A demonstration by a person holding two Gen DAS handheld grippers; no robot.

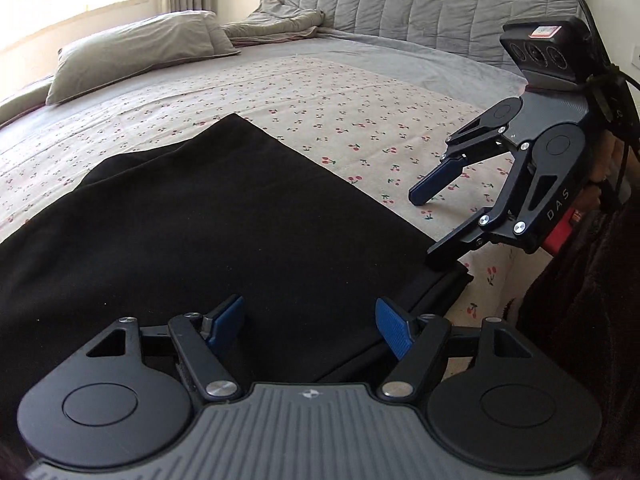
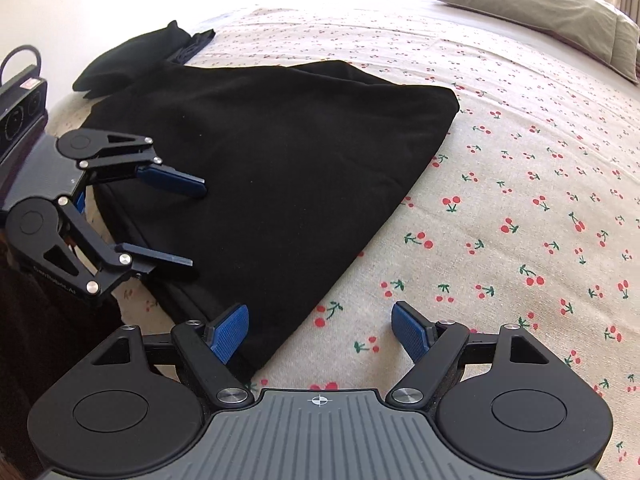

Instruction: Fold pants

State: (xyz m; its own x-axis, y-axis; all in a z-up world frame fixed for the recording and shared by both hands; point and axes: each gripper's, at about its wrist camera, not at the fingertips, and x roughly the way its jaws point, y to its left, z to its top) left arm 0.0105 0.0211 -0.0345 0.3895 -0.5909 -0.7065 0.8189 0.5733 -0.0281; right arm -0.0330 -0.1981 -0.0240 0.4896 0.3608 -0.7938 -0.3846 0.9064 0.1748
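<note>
Two tools released over the pants.
I keep left tool (image 1: 310, 326) and right tool (image 2: 320, 330) spread; next grab near edge of black pants (image 2: 272, 160) evenly, lift together.

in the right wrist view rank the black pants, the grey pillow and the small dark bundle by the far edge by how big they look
1. black pants, by far the largest.
2. grey pillow.
3. small dark bundle.
The pillow and bundle look close in size, and the pillow lies farther away and is partly cut off, so that order is unsure.

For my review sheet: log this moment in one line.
pants: folded, flat on bed | left claw: open, empty | right claw: open, empty
</note>
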